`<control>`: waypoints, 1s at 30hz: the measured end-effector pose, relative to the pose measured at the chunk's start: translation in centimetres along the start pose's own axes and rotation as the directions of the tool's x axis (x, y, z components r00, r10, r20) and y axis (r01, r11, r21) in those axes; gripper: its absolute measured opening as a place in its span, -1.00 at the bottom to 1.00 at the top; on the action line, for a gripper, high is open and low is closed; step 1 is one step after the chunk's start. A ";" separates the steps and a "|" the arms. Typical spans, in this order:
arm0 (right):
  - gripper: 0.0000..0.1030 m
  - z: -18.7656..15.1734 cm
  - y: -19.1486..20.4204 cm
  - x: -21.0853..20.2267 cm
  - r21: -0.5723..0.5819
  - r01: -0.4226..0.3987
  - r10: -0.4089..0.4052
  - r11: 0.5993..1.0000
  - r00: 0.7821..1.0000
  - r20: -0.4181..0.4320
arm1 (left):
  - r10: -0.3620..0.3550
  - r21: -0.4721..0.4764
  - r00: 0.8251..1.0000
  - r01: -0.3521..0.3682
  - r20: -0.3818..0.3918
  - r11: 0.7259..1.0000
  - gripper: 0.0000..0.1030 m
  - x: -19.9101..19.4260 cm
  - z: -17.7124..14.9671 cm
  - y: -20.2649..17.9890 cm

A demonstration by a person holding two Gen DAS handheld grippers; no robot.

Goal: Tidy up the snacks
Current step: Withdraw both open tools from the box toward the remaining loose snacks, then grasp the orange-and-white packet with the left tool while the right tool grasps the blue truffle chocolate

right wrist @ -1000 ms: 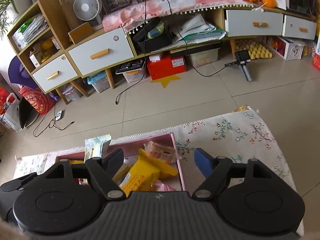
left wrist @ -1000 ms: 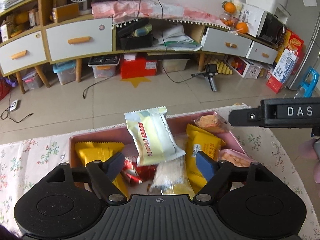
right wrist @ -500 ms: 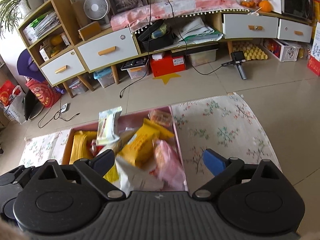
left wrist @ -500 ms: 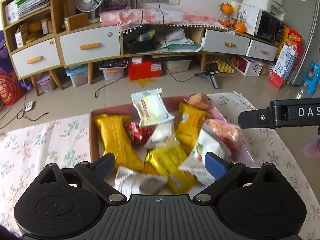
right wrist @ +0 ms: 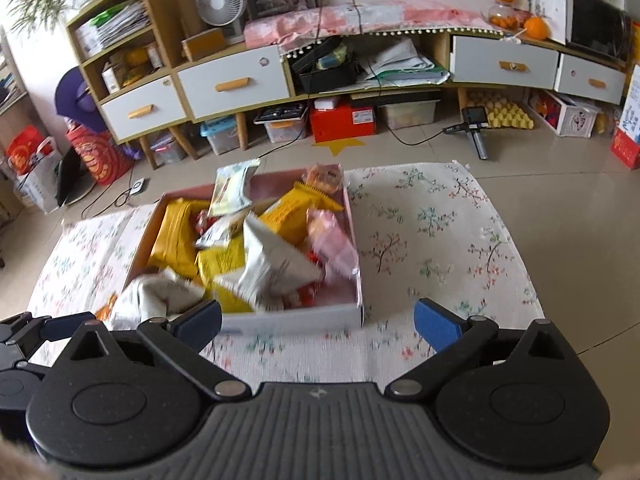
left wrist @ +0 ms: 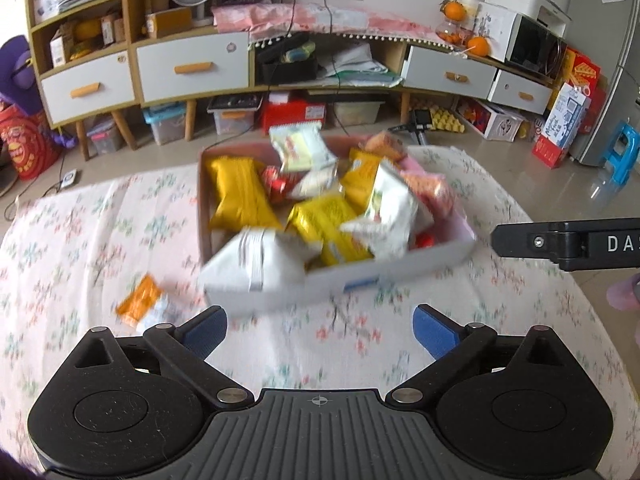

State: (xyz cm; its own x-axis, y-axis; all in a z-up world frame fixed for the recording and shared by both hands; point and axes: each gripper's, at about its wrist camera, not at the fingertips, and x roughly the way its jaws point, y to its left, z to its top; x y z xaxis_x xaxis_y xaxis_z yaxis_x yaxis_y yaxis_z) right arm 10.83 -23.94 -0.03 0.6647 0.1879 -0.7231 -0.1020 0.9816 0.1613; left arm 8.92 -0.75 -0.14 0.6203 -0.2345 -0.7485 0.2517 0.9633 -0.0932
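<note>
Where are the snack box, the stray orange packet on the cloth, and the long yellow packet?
snack box (left wrist: 384,276), left wrist view, near wall.
stray orange packet (left wrist: 138,300), left wrist view, orange half.
long yellow packet (left wrist: 240,194), left wrist view, middle.

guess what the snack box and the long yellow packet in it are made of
Snack box: looks like thin cardboard, matte white outside, pink inside, with straight folded walls. Long yellow packet: probably glossy plastic or foil film, going by its sheen and crimped end. Blur leaves both uncertain.

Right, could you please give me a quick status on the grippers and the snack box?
Left gripper and right gripper both opening, nothing between fingers. Snack box heaped full on floral cloth. One orange packet loose outside, left of box. Nothing blocking.
</note>
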 end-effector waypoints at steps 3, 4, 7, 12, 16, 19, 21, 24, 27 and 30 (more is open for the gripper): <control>0.99 -1.5 -0.2 -0.3 -0.020 0.004 -0.003 1.000 1.000 0.004 | 0.005 -0.012 1.000 -0.006 -0.012 1.000 0.95 -0.5 -1.7 0.4; 0.99 -1.9 -0.3 -0.4 -0.023 0.004 -0.004 1.000 1.000 0.004 | 0.007 -0.019 1.000 -0.007 -0.017 1.000 0.95 -0.6 -2.3 0.6; 0.99 -3.4 -0.8 -0.6 -0.029 0.011 -0.010 1.000 1.000 0.010 | 0.018 -0.028 0.999 -0.019 -0.030 0.999 0.95 -0.9 -3.6 0.8; 0.99 -5.7 -1.5 -0.9 -0.061 0.045 -0.044 0.997 0.999 0.028 | 0.047 -0.003 0.999 -0.047 -0.025 0.999 0.95 -1.5 -5.5 1.3; 0.99 -7.8 -2.0 -0.7 -0.114 0.032 -0.034 0.993 0.999 -0.015 | 0.063 0.045 0.998 -0.062 -0.009 0.997 0.95 -1.7 -6.3 1.6; 0.99 -8.8 -1.5 -0.5 -0.236 0.010 -0.019 0.972 0.999 -0.036 | 0.069 0.053 0.998 -0.068 -0.013 0.996 0.95 -1.7 -6.7 2.3; 0.99 -9.8 -1.3 -0.5 -0.316 0.013 -0.028 0.949 0.999 -0.043 | 0.069 0.047 0.998 -0.068 -0.014 0.997 0.95 -1.7 -7.1 2.8; 0.99 -10.7 -1.5 -0.2 -0.374 -0.016 -0.013 0.927 0.997 -0.075 | 0.054 0.023 0.998 -0.053 -0.017 0.998 0.95 -1.6 -7.5 3.4; 0.99 -11.5 -2.1 0.2 -0.382 -0.036 -0.002 0.924 0.995 -0.100 | 0.044 0.018 0.999 -0.044 -0.016 0.999 0.95 -1.3 -8.0 3.7; 0.99 -11.7 -2.8 0.3 -0.369 -0.056 0.017 0.928 0.994 -0.108 | 0.025 0.020 1.000 -0.024 -0.013 1.000 0.95 -0.9 -8.9 3.7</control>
State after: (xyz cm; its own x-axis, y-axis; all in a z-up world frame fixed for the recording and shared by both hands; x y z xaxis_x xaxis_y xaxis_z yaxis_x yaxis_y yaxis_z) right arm 2.61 -26.23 -8.56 0.5787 0.2075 -0.7887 -0.4053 0.9124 -0.0574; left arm 2.68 4.14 -5.59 0.6164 -0.2091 -0.7592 0.2513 0.9659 -0.0620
